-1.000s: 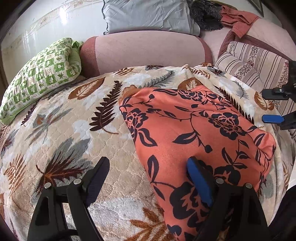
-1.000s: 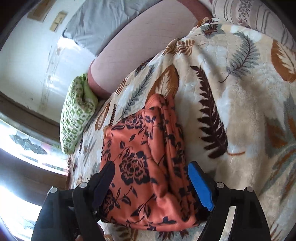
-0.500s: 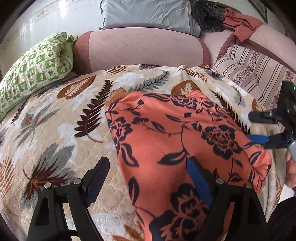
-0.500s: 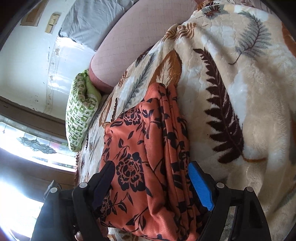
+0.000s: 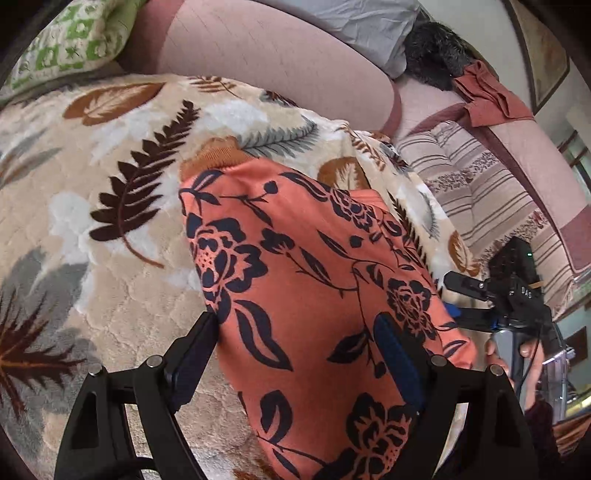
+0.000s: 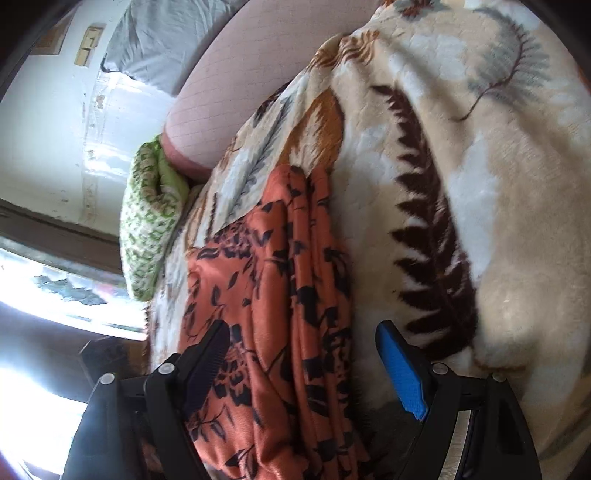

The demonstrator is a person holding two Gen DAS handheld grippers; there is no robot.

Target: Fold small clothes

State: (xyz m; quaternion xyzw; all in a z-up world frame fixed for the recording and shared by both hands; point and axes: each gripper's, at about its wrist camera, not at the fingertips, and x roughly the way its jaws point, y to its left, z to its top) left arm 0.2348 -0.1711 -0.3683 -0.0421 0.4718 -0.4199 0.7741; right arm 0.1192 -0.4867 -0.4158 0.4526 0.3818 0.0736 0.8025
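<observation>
Left gripper [image 5: 295,354] and right gripper [image 6: 303,354] both gaping, 1 orange floral garment [image 5: 310,266], 1 leaf-print blanket [image 5: 110,184]

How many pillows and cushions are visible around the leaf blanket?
3. A green patterned pillow lies at the top left, a grey pillow sits behind the pink backrest, and a striped cushion lies at the right. Others may be hidden.

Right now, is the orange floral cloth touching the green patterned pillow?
Apart. The right wrist view shows the orange floral cloth and the green patterned pillow separated by a strip of leaf-print blanket.
</observation>
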